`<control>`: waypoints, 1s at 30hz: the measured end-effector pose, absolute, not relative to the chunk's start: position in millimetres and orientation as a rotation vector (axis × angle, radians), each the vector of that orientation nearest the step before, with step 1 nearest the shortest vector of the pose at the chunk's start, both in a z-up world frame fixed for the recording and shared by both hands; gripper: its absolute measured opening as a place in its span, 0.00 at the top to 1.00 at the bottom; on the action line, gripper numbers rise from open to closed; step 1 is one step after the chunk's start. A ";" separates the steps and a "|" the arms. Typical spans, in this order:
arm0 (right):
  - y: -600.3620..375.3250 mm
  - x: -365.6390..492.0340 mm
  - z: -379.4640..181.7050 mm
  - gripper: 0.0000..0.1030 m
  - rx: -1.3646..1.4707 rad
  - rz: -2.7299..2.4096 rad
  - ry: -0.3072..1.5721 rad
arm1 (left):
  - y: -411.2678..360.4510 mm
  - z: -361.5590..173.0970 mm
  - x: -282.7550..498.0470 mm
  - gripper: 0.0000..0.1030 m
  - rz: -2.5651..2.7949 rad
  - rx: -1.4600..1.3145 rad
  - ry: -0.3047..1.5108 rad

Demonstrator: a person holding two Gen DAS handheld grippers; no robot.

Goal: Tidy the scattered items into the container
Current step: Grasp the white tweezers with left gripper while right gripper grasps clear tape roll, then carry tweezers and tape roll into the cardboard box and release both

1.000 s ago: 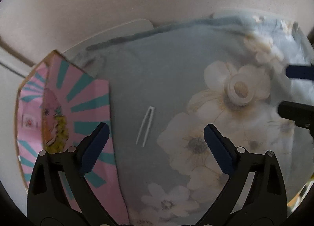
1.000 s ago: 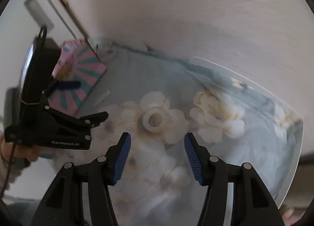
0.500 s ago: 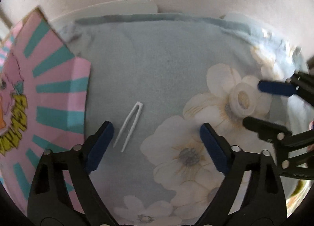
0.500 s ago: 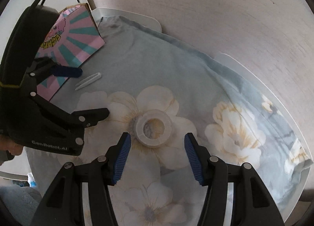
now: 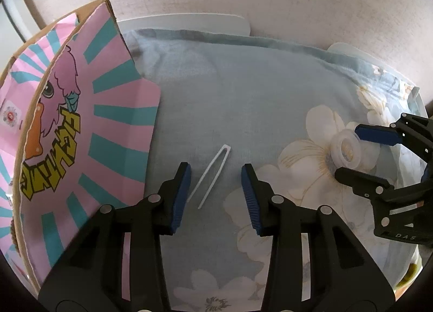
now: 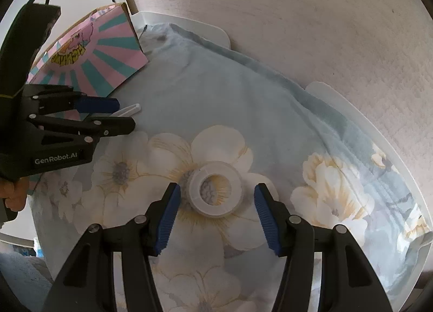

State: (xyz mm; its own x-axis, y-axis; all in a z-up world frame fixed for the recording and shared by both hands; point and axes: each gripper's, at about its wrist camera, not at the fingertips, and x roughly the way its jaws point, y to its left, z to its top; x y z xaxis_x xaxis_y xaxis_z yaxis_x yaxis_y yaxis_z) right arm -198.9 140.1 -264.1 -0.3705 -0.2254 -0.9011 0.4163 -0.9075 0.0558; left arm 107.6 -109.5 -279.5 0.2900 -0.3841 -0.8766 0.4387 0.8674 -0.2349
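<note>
Item, nearest: my left gripper (image 5: 216, 190), jaws closing around the white plastic tweezers (image 5: 209, 176) without touching them yet. The tweezers are a thin V lying flat on the cloth, long axis slanting, joined end away from me, open tips toward me.

Item: my right gripper (image 6: 215, 210), jaws spread either side of a white ribbed plastic ring (image 6: 215, 191), clear of it, hole upward; it lies right of the tweezers.

Item: soft pale-blue floral cloth (image 5: 243, 95) over a white table (image 6: 189, 25).

Item: pink-and-teal cardboard box (image 5: 81, 122), left of the tweezers.

Item, farthest: pale textured wall (image 6: 297, 27).
</note>
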 end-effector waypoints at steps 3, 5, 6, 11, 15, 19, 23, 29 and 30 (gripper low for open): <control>138.0 -195.6 -264.7 0.49 1.456 -2.317 0.298 | -107.9 -278.7 106.1 0.68 -0.550 0.053 1.137; 136.1 -192.3 -265.6 0.50 1.442 -2.324 0.341 | -107.3 -277.0 103.1 0.79 -0.560 0.062 1.126; 136.2 -190.0 -265.0 0.53 1.432 -2.324 0.344 | -107.7 -276.3 101.7 0.87 -0.565 0.067 1.124; 135.3 -191.2 -264.7 0.62 1.420 -2.327 0.330 | -105.2 -274.3 97.1 0.91 -0.560 0.067 1.113; 133.2 -190.8 -262.8 0.62 1.419 -2.337 0.291 | -97.4 -276.3 98.8 0.92 -0.567 0.038 1.125; 141.9 -178.9 -252.4 0.62 1.407 -2.352 0.268 | -89.6 -273.1 95.4 0.92 -0.581 0.031 1.122; 143.2 -176.6 -246.9 0.62 1.402 -2.366 0.244 | -82.6 -262.6 92.3 0.92 -0.594 0.020 1.106; 146.9 -173.5 -236.1 0.62 1.400 -2.393 0.187 | -78.6 -231.5 87.3 0.92 -0.606 -0.014 1.076; 148.5 -171.5 -233.2 0.62 1.402 -2.399 0.171 | -87.0 -225.2 87.4 0.92 -0.610 -0.024 1.071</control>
State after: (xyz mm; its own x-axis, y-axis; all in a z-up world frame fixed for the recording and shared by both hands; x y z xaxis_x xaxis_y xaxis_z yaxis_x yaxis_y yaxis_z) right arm -171.5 148.5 -233.2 -0.4458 -0.2417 -0.8619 0.3615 -0.9294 0.0736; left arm 87.4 -87.0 -225.2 0.3316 -0.4783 -0.8132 0.4555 0.8360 -0.3060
